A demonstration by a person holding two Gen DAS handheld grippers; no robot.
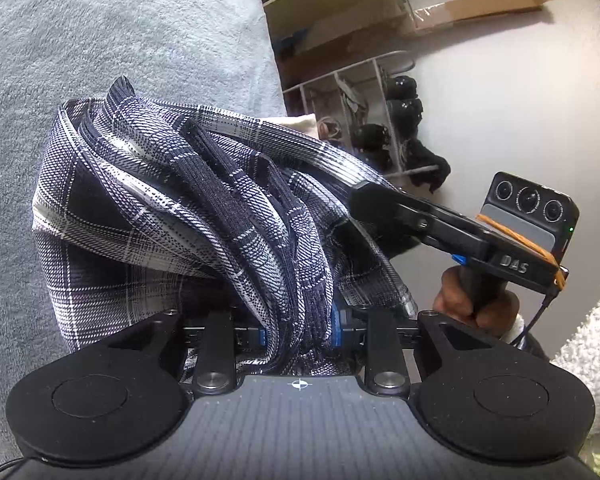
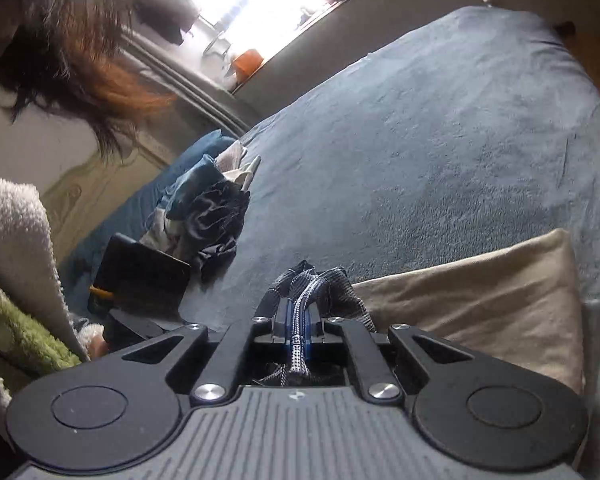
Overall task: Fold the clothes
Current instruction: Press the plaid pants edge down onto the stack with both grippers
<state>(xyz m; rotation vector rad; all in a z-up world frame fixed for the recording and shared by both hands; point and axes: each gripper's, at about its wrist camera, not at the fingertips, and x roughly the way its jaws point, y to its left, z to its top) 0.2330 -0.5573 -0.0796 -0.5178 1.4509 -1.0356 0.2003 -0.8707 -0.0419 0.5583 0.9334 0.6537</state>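
Observation:
A dark navy and white plaid garment (image 1: 160, 200) hangs bunched in thick folds over the grey blanket (image 1: 100, 40). My left gripper (image 1: 296, 320) is shut on a gathered bundle of it, and the cloth hides the fingertips. In the left wrist view, my right gripper (image 1: 365, 196) reaches in from the right and clamps the garment's far edge. In its own view the right gripper (image 2: 298, 320) is shut on a narrow rolled hem of the plaid garment (image 2: 315, 284), held between the blue pads.
A folded beige cloth (image 2: 479, 300) lies on the blanket (image 2: 419, 140) just right of the right gripper. A pile of dark and pale clothes (image 2: 212, 208) sits at the left. Past the bed edge are a shoe rack (image 1: 379, 120) and cardboard boxes (image 1: 339, 8).

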